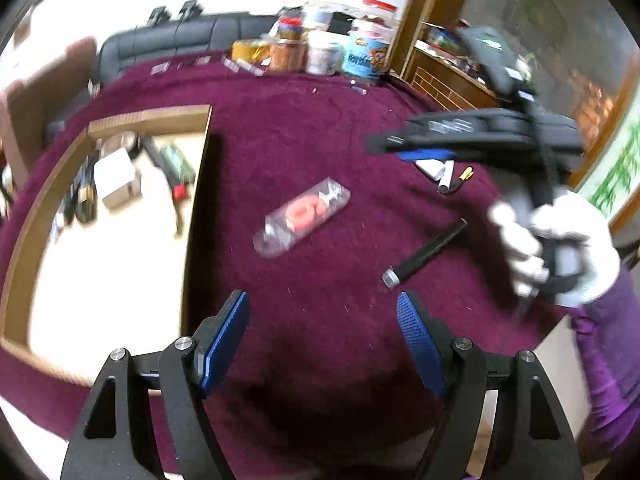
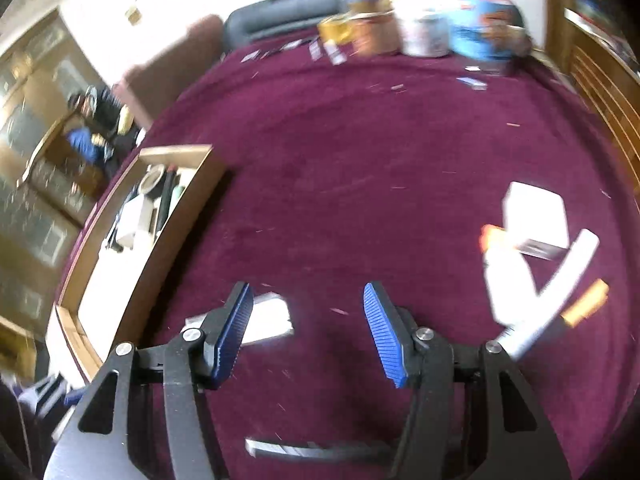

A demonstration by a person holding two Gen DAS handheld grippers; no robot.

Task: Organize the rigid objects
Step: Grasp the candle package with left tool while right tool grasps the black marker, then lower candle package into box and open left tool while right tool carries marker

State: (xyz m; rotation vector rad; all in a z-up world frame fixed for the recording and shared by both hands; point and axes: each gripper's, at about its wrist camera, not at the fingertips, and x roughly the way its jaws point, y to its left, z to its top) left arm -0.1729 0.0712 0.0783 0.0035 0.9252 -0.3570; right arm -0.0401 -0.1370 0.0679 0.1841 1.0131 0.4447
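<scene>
Fingers: left gripper (image 1: 323, 340) wide, empty | right gripper (image 2: 308, 330) wide, empty | blue jar (image 1: 366, 56) label blurred, unreadable

On the cloth (image 1: 320, 120) we find a box (image 1: 152, 114) at the left, with a carton (image 1: 116, 178) and tools inside it. Right of the box lies a packet (image 1: 300, 218), and further right a pen (image 1: 424, 254). Beyond the pen, small items (image 1: 444, 174) lie together beneath the right gripper (image 1: 424, 148). Jars (image 1: 320, 50) stand along the far edge, with a sofa (image 1: 176, 40) behind them. The left gripper (image 1: 322, 344) hangs over the near cloth.
</scene>
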